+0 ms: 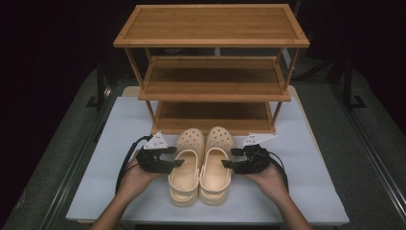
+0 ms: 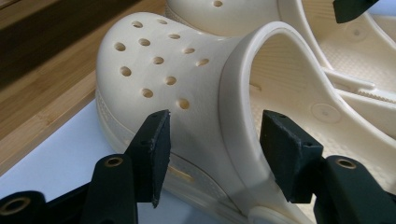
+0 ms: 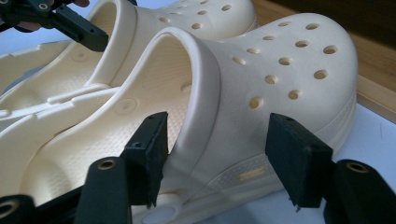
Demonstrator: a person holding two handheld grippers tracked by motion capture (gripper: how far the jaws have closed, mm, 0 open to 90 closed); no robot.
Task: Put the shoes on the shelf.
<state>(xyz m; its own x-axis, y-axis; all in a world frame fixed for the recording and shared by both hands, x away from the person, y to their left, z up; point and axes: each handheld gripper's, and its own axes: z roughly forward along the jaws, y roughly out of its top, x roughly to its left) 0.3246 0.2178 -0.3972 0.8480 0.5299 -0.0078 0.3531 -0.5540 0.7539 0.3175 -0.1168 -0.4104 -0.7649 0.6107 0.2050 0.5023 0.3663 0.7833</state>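
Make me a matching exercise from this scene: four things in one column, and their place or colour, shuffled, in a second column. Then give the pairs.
Things:
1. left claw
2. right claw
3. shelf rack
4. table cover

Place or colour:
A. three wooden tiers, behind the clogs
B. white, spread under the clogs
C. astride the outer side wall of the left clog
D. astride the outer side wall of the right clog

Pairs: 1-C, 2-D, 3-A, 4-B

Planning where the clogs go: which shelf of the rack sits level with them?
The bottom shelf, just behind the clogs' toes; the other two shelves stand higher.
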